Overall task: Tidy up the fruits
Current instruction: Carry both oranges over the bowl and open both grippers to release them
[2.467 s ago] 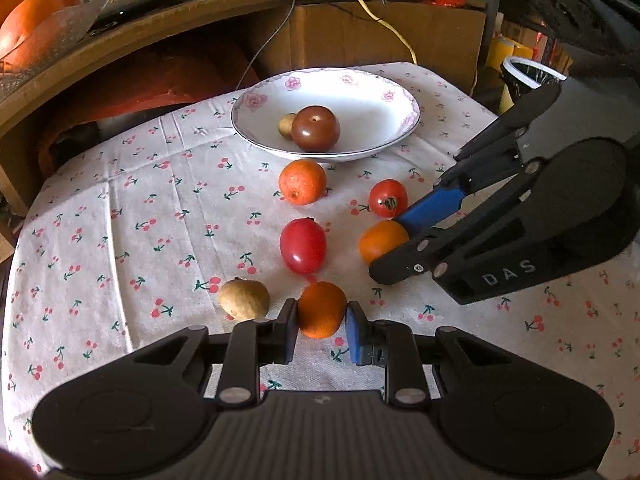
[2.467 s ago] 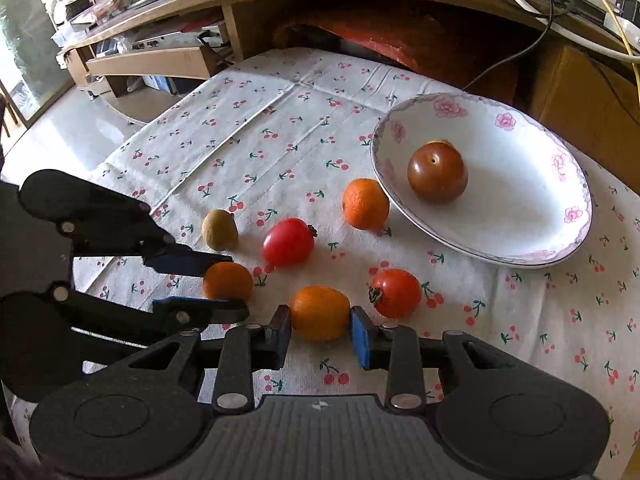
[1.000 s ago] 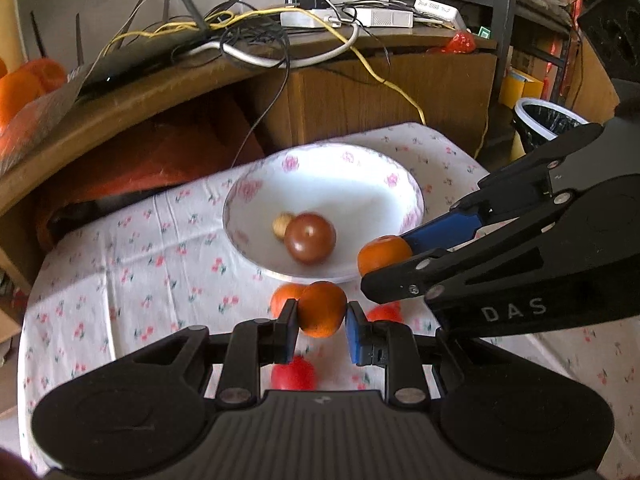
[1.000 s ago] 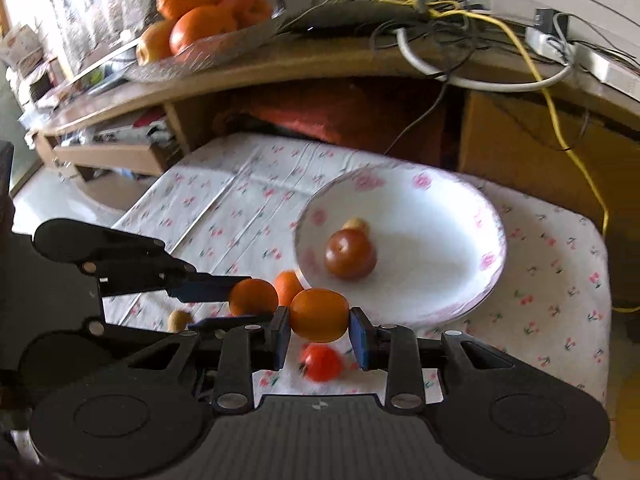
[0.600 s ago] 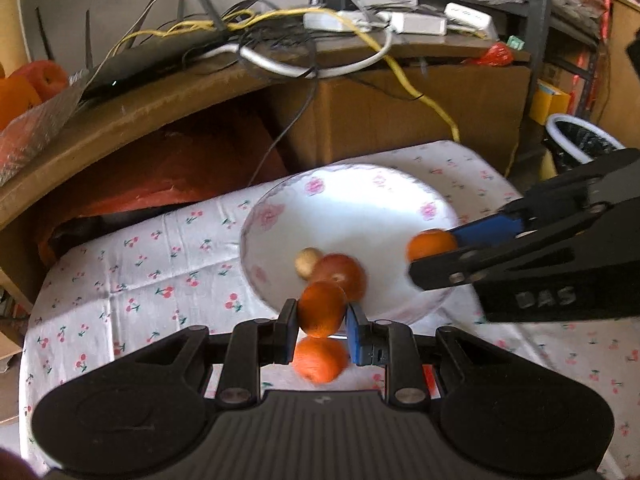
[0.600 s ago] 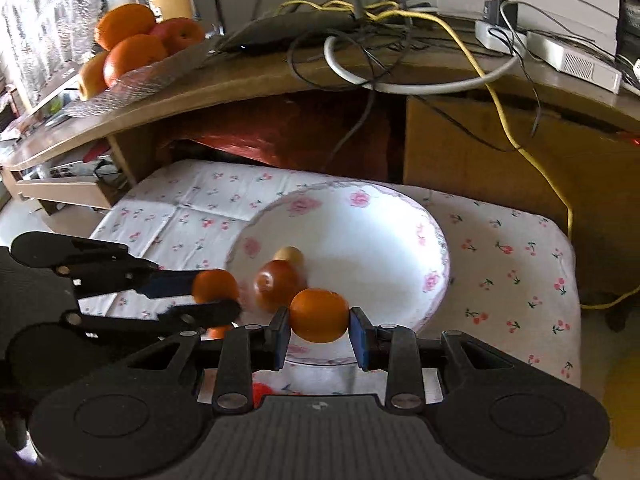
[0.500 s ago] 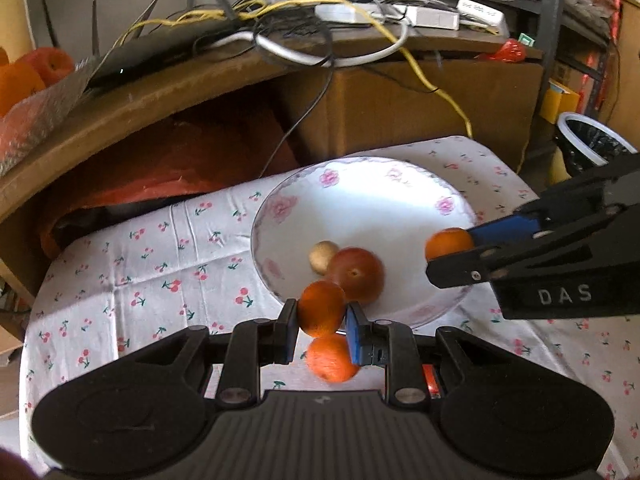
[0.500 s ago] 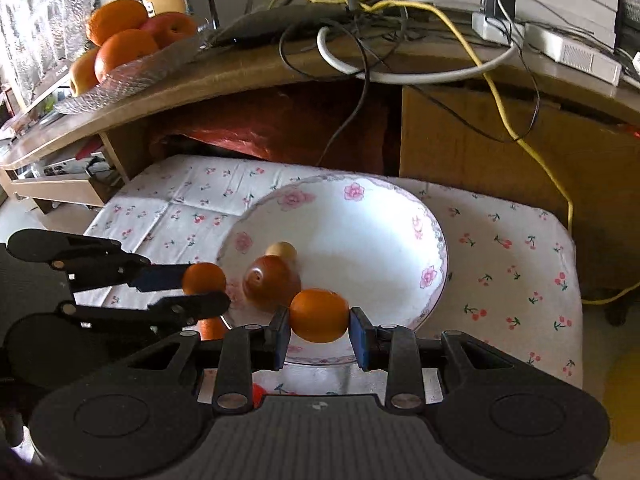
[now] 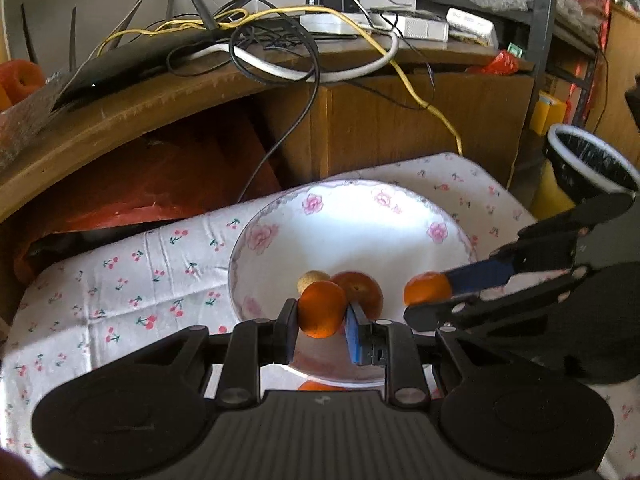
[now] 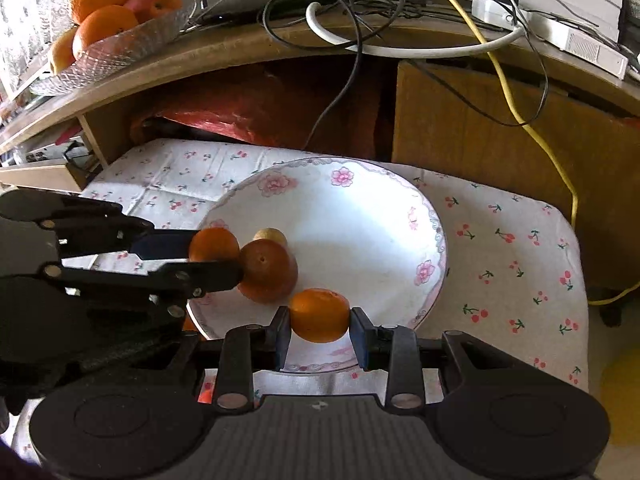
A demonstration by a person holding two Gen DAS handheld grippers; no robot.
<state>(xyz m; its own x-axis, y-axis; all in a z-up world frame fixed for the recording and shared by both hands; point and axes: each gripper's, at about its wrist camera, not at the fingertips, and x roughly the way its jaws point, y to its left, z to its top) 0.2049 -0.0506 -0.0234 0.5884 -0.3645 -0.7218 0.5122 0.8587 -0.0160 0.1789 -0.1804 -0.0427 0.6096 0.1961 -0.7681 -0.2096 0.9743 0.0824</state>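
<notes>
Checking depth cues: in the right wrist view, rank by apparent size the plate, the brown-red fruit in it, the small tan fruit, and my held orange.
1. plate
2-3. brown-red fruit and held orange: alike; orange is nearer
4. small tan fruit

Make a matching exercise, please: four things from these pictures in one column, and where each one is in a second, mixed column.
Things:
1. left gripper
2. right gripper
3. dark red fruit
4. glass dish of oranges

Places or states:
A. lying in the white flowered bowl
B. on the wooden shelf behind the table
C. shut on an orange, close beside the dark red fruit
D. shut on an orange, over the bowl's near rim

Pairs: 1-C, 2-D, 3-A, 4-B
</notes>
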